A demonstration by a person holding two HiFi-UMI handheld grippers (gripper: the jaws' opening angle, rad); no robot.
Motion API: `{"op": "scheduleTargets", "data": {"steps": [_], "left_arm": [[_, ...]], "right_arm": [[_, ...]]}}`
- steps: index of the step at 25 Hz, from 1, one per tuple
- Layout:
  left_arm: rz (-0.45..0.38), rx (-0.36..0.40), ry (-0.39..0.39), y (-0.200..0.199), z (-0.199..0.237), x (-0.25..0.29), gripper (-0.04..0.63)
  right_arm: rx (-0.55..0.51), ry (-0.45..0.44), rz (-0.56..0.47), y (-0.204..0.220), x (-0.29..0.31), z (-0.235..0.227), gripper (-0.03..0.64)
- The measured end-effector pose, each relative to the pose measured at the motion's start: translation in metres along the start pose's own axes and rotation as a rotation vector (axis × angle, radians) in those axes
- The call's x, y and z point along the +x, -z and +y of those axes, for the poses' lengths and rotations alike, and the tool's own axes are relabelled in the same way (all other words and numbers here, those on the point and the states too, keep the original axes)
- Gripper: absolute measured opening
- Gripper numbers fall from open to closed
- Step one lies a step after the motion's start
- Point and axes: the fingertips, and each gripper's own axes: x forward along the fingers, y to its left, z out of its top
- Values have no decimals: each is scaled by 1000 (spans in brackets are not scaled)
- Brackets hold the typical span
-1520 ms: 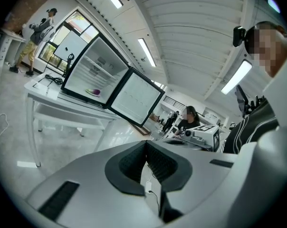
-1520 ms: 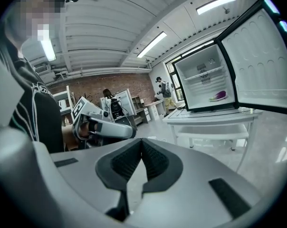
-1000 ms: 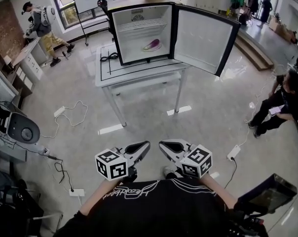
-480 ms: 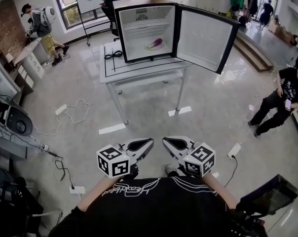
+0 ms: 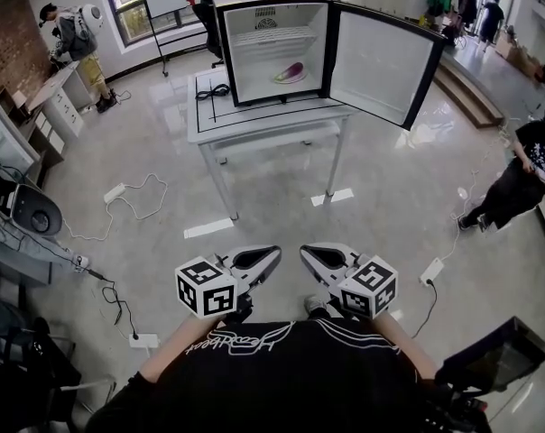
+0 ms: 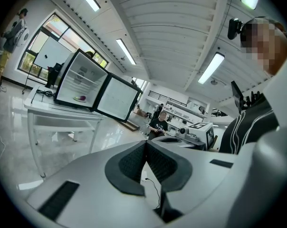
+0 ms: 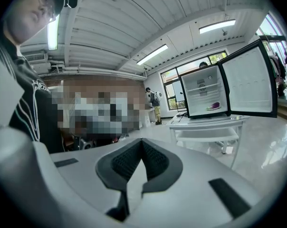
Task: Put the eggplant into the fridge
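Observation:
The purple eggplant (image 5: 290, 72) lies on the floor of the small black fridge (image 5: 274, 48), which stands on a white table (image 5: 254, 124) far ahead with its door (image 5: 376, 61) swung open to the right. My left gripper (image 5: 271, 254) and right gripper (image 5: 307, 253) are held close to my chest, far from the table, tips pointing toward each other. Both are shut with nothing between the pads. In the left gripper view the left gripper (image 6: 145, 144) has the eggplant (image 6: 80, 98) small in the distance. In the right gripper view the right gripper (image 7: 142, 142) also faces the eggplant (image 7: 213, 106).
Glossy floor lies between me and the table. White cables (image 5: 128, 192) and a power strip (image 5: 430, 271) lie on it. A person in black (image 5: 525, 170) stands at the right, another person (image 5: 78, 39) at the back left. Equipment (image 5: 29, 215) crowds the left edge.
Both grippers have shifted slightly up in the head view, staying shut. The fridge and table have slid up and right in the view. The person at the right has moved toward the right edge.

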Motion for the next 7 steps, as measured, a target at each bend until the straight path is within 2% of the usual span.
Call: {"op": "scheduleTargets", "data": {"steps": [7], "left_arm": [[2, 28, -18, -1, 10, -5, 9]], "right_arm": [[6, -6, -5, 0, 9, 1, 8]]}}
